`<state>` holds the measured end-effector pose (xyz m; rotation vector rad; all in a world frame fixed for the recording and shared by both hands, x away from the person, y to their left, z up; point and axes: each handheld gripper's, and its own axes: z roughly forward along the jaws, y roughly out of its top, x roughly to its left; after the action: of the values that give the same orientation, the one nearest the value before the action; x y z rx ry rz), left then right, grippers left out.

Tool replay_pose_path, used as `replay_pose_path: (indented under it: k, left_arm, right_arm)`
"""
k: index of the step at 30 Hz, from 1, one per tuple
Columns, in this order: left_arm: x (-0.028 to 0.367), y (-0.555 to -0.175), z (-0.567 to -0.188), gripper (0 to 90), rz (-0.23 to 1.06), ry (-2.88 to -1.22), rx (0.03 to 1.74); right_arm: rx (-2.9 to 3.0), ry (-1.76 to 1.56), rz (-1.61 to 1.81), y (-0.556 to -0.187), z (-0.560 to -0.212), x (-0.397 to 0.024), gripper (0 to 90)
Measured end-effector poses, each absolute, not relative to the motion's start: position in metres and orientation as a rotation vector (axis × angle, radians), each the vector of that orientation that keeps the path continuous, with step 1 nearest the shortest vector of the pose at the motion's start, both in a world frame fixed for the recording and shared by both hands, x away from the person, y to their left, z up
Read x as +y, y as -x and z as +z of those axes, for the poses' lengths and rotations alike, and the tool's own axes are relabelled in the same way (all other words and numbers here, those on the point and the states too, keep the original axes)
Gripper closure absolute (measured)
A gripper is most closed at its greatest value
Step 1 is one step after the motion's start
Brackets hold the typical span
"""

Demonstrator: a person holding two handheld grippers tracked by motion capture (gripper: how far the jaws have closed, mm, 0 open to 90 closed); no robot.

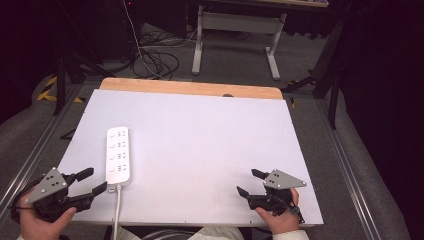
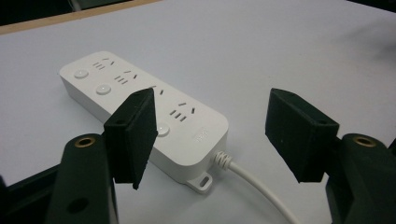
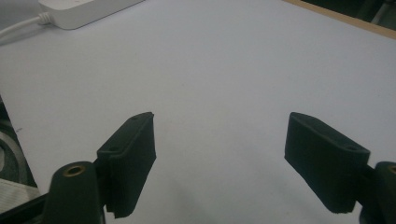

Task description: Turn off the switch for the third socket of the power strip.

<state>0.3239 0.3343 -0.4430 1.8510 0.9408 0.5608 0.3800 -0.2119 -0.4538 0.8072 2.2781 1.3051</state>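
Left gripper [image 1: 96,181] gaping wide, gripping nothing, hovering just beside cord end of white plastic four-socket power strip [image 1: 119,156] lying near left edge of white tabletop [image 1: 210,140]. Right gripper [image 1: 251,182] also spread, empty, facing bare surface. White cord [image 1: 117,210] running off near edge.

- The power strip [image 1: 119,157] lies on the left part of the counter [image 1: 200,145], lengthwise from front to back.
- Its cable [image 1: 117,210] leaves the near end and runs over the counter's front edge.
- The left gripper [image 1: 89,182] sits at the front left corner, just left of the strip's near end, apart from it.
- The right gripper [image 1: 251,182] sits near the front right corner, well apart from the strip.
- Behind the counter, a table frame [image 1: 235,35] stands on the floor.
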Motion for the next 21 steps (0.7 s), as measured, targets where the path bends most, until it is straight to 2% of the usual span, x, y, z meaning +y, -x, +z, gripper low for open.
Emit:
replay_pose_path:
  k: [7, 21]
  left_arm:
    - [0.332, -0.333, -0.433, 38.5, 0.538, -1.86, 0.96]
    - [0.323, -0.355, -0.417, 38.7, 0.547, -1.876, 0.938]
  right_arm:
    - [2.282, -0.805, 1.304, -0.381, -0.454, -0.211, 24.8]
    - [2.283, -0.805, 1.298, -0.381, -0.455, -0.21, 24.8]
